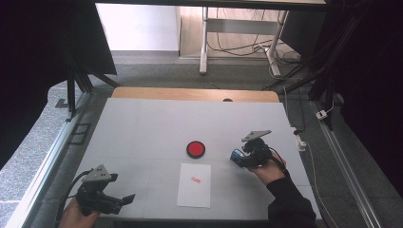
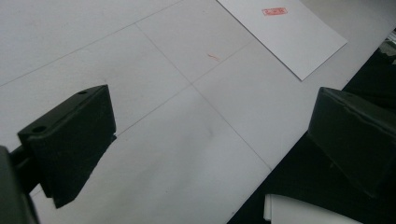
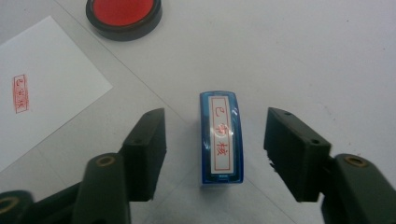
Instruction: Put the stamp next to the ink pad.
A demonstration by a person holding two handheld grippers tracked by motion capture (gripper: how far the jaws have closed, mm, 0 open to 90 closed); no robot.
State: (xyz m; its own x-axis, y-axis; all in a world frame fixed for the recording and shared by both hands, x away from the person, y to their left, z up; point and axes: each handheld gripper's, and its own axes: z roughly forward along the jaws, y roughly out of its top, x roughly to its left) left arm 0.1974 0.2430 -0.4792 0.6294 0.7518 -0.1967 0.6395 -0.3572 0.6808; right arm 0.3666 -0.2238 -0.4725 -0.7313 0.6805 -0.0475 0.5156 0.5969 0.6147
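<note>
A blue stamp (image 3: 221, 136) with red characters on its white label stands on the table between the jaws of my right gripper (image 3: 215, 149), which is open, with a gap on each side of the stamp. In the high view the stamp (image 1: 236, 155) sits at the tip of the right gripper (image 1: 243, 156), right of the red ink pad (image 1: 195, 148). A white sheet (image 1: 194, 185) with a red stamped mark (image 1: 195, 179) lies near the front edge. My left gripper (image 1: 124, 200) rests open at the front left, nothing between its jaws.
The ink pad (image 3: 123, 16) and the stamped sheet (image 3: 44, 88) lie to the left in the right gripper view. The white table (image 1: 152, 128) ends close to the left gripper (image 2: 205, 140), with a dark drop past its edge.
</note>
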